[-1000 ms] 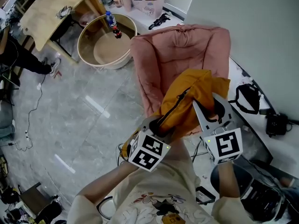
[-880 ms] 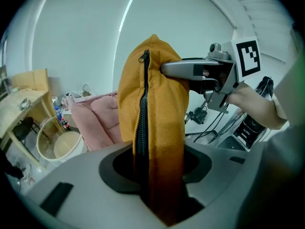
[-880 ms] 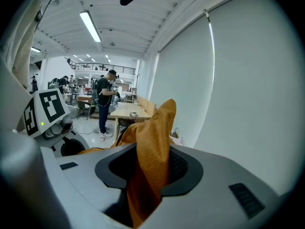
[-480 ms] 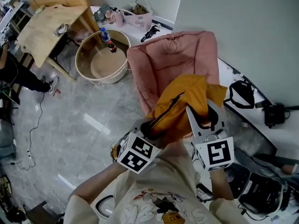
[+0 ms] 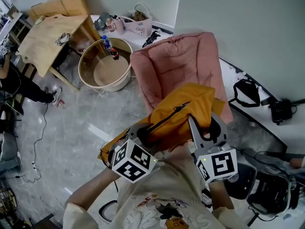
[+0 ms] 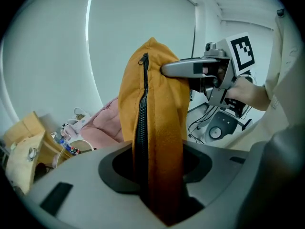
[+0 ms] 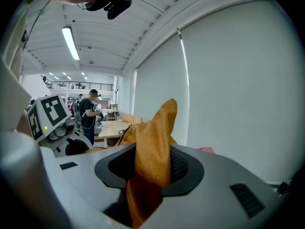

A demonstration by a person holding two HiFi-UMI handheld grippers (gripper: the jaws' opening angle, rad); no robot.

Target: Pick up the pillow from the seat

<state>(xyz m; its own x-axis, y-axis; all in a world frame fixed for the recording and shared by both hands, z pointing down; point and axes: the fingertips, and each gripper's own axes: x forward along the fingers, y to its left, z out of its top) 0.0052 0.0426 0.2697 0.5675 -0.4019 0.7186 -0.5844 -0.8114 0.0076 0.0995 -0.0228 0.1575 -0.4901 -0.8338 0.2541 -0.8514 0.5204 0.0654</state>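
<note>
left tool (image 6: 159,178): jaws narrow, clamped on the zip edge of the orange pillow (image 5: 183,111), with the fabric pinched between them. right tool (image 7: 148,173): jaws narrow too, gripping a fold at the pillow's other side. i read the pillow as hanging between the two tools, up in the air over the front of the pink seat (image 5: 176,61). round wooden tub (image 5: 107,68) on the floor beside the seat, a bottle (image 5: 108,44) at its rim.
</note>
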